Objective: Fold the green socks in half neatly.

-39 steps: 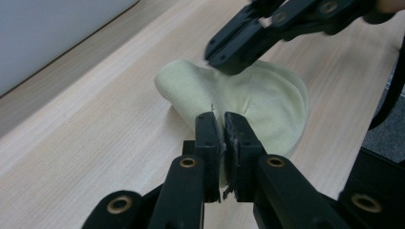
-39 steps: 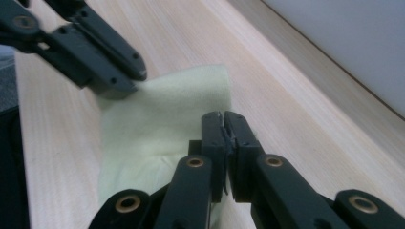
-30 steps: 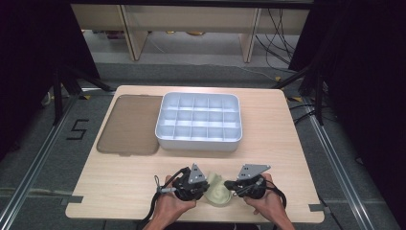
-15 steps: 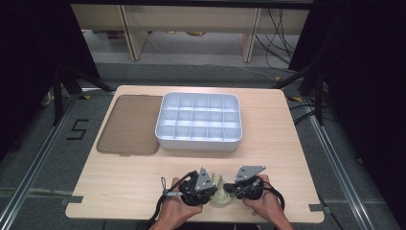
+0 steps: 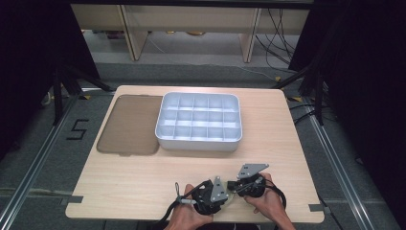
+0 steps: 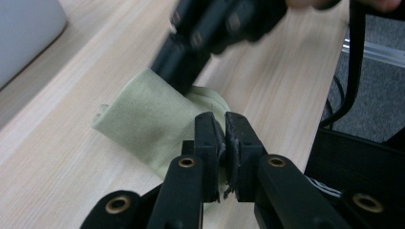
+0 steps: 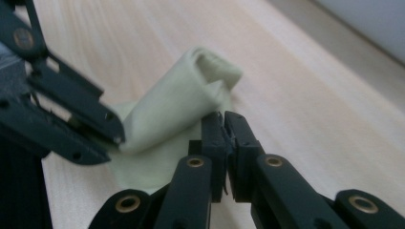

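A pale green cloth (image 6: 143, 119) lies bunched on the wooden table (image 5: 143, 182) near its front edge. It is pinched between both grippers. My left gripper (image 6: 224, 126) is shut on one edge of the cloth. My right gripper (image 7: 223, 125) is shut on a folded part of the cloth (image 7: 176, 109), which rises in a hump between us. In the high view the left gripper (image 5: 221, 195) and right gripper (image 5: 238, 188) are almost tip to tip, each held in a hand. A sliver of the cloth (image 5: 231, 196) shows between them.
A white tray (image 5: 198, 143) divided into several empty compartments stands at the middle back of the table. A flat brown lid (image 5: 128, 125) lies to its left. Bare wood stretches between the tray and the grippers. Cables trail off the front edge.
The left gripper has moved right and nearer the front edge, closing in on the right gripper. The cloth has bunched up between them and shows less from above.
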{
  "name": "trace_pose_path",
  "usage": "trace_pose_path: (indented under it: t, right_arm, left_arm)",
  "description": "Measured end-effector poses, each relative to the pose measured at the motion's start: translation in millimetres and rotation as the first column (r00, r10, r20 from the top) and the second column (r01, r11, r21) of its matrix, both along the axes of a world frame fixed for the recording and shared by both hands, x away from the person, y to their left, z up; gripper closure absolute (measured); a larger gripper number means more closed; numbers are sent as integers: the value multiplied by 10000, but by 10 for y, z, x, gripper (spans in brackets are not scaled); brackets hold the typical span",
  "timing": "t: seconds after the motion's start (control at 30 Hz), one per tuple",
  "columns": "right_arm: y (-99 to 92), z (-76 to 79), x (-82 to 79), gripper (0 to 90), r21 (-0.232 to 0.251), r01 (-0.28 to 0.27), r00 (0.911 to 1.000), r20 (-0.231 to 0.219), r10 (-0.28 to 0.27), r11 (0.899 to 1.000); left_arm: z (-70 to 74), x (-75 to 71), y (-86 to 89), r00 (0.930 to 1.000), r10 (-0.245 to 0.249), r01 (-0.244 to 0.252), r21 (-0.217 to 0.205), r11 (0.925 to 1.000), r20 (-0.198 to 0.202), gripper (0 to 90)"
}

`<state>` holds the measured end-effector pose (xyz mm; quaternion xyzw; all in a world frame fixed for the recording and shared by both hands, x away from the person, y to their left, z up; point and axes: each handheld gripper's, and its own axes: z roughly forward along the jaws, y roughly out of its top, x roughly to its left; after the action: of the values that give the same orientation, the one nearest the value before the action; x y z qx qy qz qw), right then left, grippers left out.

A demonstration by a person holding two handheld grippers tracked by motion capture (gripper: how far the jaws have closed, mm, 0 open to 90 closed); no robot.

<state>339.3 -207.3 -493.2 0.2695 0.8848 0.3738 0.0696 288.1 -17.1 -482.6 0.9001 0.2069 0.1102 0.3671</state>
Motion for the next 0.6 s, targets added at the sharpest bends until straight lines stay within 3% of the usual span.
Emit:
trace_pose_path:
  t: [0.07, 0.2, 0.23, 0.43, 0.47, 0.5, 0.57, 0.6]
  right_arm:
    - [-58, 48, 13, 875, 222, 311, 9994, 113, -314, 9993]
    - [-147, 144, 17, 875, 814, 357, 9986, 358, -388, 9960]
    - [-149, 160, 10, 875, 985, 358, 9985, 373, -396, 9945]
    - [-92, 218, -31, 875, 1524, 108, 9995, 278, -153, 9883]
    - [-85, 227, -26, 875, 1474, -51, 9994, 341, 1, 9891]
    - [-55, 228, -53, 875, 1603, -10, 9999, 117, -9, 9871]
    - [-23, 217, -57, 875, 1590, -287, 9995, 143, 268, 9869]
    - [-5, 209, -61, 874, 1588, -357, 9992, 258, 320, 9867]
  left_arm:
    - [-29, 16, -16, 9998, -156, 156, 52, 9999, 85, 833]
    - [-76, 18, -39, 9998, -177, 180, 236, 9996, -109, 831]
    - [-97, 13, -55, 9999, -100, 101, 53, 9999, -129, 830]
    - [-103, 22, -57, 9999, -159, 158, 204, 9997, 23, 826]
    - [-100, 31, -50, 9998, -189, 187, 307, 9994, 85, 825]
    - [-106, 29, -53, 9999, -151, 148, 258, 9996, 81, 825]
    - [-112, 14, -61, 10000, -22, 23, 136, 9999, -96, 824]
    - [-104, 17, -60, 9998, -197, 198, 219, 9996, -29, 822]
